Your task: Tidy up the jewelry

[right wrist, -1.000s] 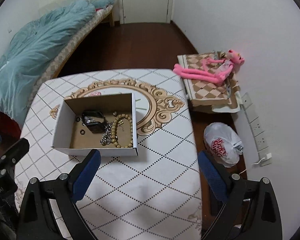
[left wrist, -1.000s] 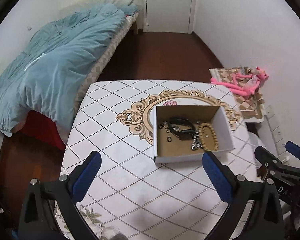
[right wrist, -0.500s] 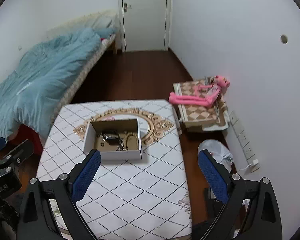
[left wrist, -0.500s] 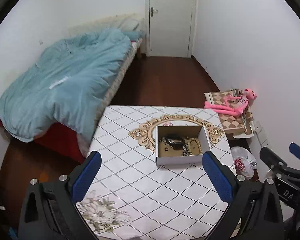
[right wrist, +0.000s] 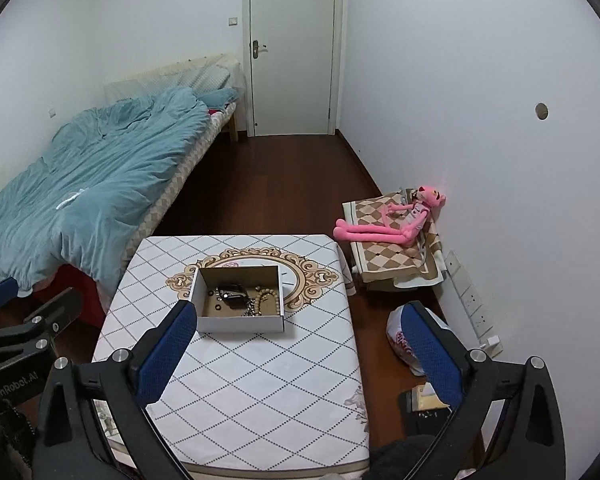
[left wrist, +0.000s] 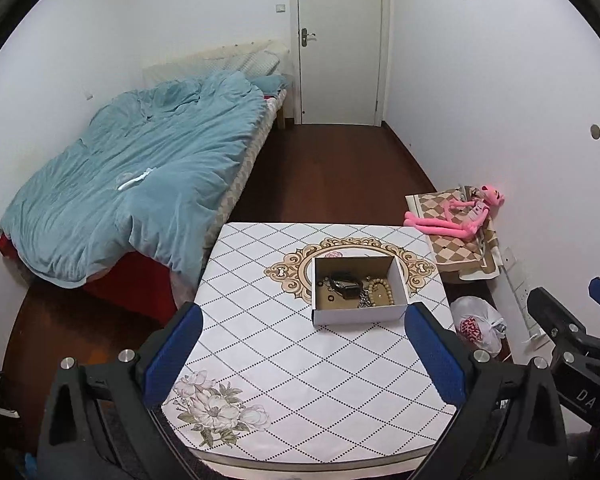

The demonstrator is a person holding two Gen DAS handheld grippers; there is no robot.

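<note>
The left gripper (left wrist: 304, 354) hangs high above the near part of the table (left wrist: 260, 344), its blue-padded fingers (left wrist: 172, 354) spread wide with nothing between them. The right gripper (right wrist: 300, 354) hangs beside it over the table's right edge, likewise spread wide and empty. Well ahead of both, an open cardboard box (left wrist: 358, 314) sits on the gold ornamental medallion printed on the tablecloth. Inside it lie a dark watch (left wrist: 345, 286), a loop of wooden beads (left wrist: 382, 294), a silvery chain (left wrist: 365, 300) between them, and a few small dark rings (left wrist: 331, 298). Beyond the table stand a bed with a blue duvet (left wrist: 140, 184), a pink plush toy (left wrist: 460, 216) on a checkered cushion, and a white plastic bag (left wrist: 476, 326) on the floor.
</note>
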